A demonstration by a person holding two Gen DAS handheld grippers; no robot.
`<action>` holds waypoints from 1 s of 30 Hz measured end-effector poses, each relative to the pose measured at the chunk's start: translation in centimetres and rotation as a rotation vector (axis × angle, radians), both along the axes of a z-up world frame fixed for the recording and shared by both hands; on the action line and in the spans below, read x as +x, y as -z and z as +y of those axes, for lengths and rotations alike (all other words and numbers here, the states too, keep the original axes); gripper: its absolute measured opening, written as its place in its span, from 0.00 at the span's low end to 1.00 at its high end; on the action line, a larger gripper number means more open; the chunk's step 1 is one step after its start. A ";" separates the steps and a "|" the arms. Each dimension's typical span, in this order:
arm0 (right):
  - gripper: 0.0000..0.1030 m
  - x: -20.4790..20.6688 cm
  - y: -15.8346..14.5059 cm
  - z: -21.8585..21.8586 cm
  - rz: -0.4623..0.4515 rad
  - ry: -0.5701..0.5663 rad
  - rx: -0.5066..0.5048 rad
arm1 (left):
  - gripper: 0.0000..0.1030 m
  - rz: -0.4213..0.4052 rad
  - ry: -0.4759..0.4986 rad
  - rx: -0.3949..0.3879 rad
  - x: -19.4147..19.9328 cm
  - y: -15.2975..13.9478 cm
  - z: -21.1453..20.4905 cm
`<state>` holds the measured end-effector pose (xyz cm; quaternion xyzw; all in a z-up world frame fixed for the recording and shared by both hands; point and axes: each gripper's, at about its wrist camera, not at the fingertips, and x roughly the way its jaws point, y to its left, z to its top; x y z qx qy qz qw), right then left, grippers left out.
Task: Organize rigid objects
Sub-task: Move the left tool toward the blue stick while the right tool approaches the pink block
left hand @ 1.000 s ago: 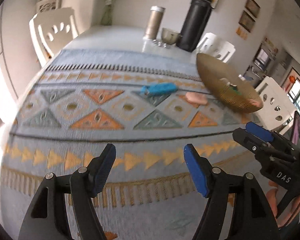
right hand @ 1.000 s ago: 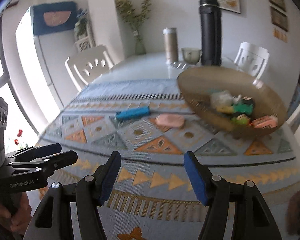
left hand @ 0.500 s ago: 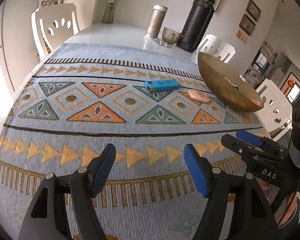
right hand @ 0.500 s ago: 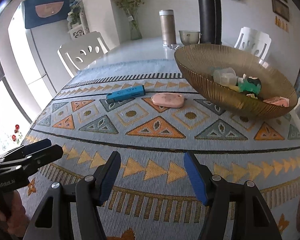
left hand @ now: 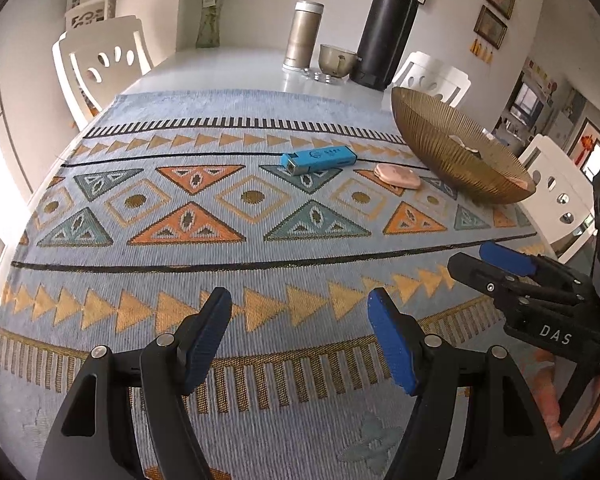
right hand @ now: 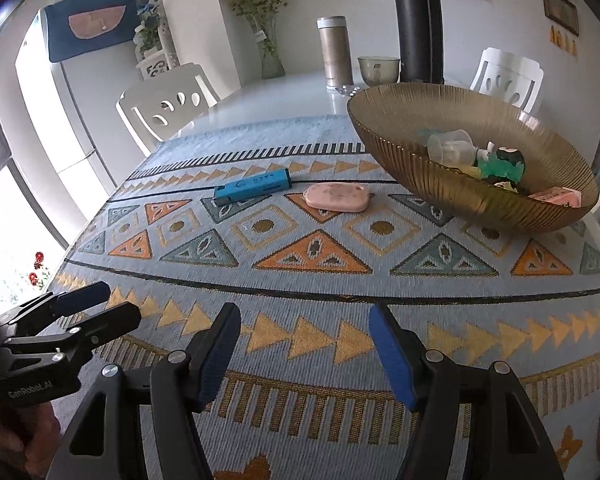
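A blue rectangular box (left hand: 319,159) (right hand: 252,187) lies flat on the patterned cloth (left hand: 228,248) (right hand: 340,280), and a flat pink case (left hand: 397,175) (right hand: 336,197) rests just right of it. A ribbed amber bowl (left hand: 440,148) (right hand: 452,184) farther right holds several small items, among them a clear cup, a green toy and a pink box. My left gripper (left hand: 300,340) hovers open and empty over the cloth's near border. My right gripper (right hand: 304,350) hovers beside it, also open and empty. Each shows in the other's view at the side.
At the far end of the white table stand a tall black flask (left hand: 386,20), a steel tumbler (left hand: 303,36) and a small glass cup (left hand: 337,60). White chairs (left hand: 96,64) (right hand: 168,100) surround the table. A vase of flowers (right hand: 270,52) stands behind.
Both views have steadied and drawn slightly nearer to the cloth. The objects on the table have not moved, and both grippers stay open with nothing in them.
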<state>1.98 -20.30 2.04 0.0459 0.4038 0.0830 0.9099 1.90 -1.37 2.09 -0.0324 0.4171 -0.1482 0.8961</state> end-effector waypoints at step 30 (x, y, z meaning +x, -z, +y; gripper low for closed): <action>0.66 6.1 -0.1 -2.9 0.150 0.104 0.170 | 0.67 0.084 0.266 0.157 15.8 0.5 -4.0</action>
